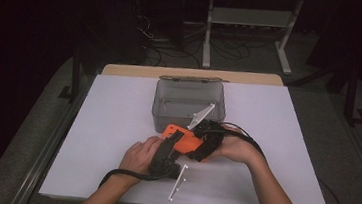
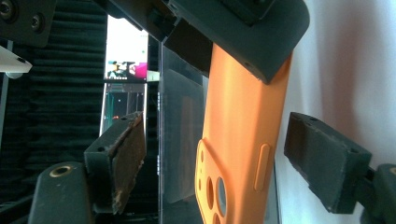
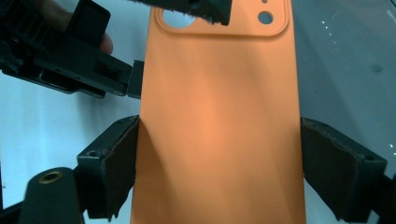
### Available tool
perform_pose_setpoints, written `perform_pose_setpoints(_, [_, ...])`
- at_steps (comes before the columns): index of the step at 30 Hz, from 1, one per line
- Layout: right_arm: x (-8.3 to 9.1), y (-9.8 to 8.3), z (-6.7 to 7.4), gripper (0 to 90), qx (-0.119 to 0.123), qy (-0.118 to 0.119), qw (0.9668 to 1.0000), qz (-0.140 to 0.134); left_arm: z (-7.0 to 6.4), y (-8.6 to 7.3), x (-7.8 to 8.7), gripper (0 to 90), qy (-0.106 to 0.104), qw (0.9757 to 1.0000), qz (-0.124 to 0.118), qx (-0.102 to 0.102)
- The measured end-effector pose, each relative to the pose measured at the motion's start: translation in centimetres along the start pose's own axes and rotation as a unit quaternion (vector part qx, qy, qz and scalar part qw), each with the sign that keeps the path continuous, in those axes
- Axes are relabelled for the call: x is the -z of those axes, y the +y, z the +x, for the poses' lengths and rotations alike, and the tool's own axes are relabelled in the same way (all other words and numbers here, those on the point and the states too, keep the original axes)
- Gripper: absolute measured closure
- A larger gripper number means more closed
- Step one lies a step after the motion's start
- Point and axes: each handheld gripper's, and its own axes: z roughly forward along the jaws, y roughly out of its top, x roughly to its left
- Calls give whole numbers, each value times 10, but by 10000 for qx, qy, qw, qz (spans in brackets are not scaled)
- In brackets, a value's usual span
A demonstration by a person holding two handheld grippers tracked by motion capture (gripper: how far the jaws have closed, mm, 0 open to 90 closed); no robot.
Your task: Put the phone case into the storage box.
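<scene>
White table (image 1: 116,126) | right gripper (image 3: 217,154) clamps orange phone case (image 3: 217,116) | left gripper (image 2: 210,154) agape around it

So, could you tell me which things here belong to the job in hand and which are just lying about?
In hand:
- orange phone case
- right gripper, shut on its sides
- left gripper, jaws apart around its camera end
- clear plastic box just behind

Lying about:
- desk frame and cables beyond the table

The orange phone case (image 1: 184,138) is smooth and matte, with a raised camera block pierced by round holes at one end and a long side button. It is held above the white table, just in front of the clear plastic box (image 1: 189,104).
</scene>
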Motion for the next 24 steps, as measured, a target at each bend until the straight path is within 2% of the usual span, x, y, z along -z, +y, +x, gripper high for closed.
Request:
perform_pose_setpoints(11, [1,0,0,158,-22,-11,10000,-7,-2,2,1,295,66,9999,-75,-82])
perform_pose_setpoints(12, [1,0,0,158,-23,-13,10000,-8,-4,3,-1,306,103,9997,-199,32])
perform_pose_setpoints(24, [0,1,0,158,-63,-6,10000,-13,-4,5,1,385,77,9999,-95,-100])
